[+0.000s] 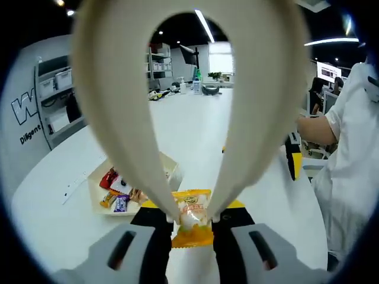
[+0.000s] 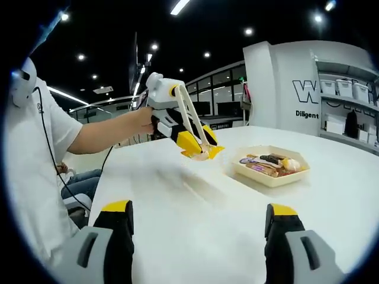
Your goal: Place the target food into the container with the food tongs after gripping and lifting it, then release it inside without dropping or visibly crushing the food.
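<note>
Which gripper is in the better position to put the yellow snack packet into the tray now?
Left. Its tongs already pinch the yellow snack packet, lifted near the tray. The right gripper is open, holds nothing, and is farther back.

your left gripper view looks closely down the tongs (image 1: 189, 106); your right gripper view faces them from afar, sharing the container (image 2: 271, 167) and table (image 2: 195, 219).

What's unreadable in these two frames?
- Snack packet, left gripper view: label too small and blurred; the tongs tips cover its edges.
- Container, left gripper view: a tong arm hides part of it; the snacks inside are too small to name.
- Wall lettering, both views: cut off by shelving and the frame edge.
- Right gripper: open, holding nothing.
</note>
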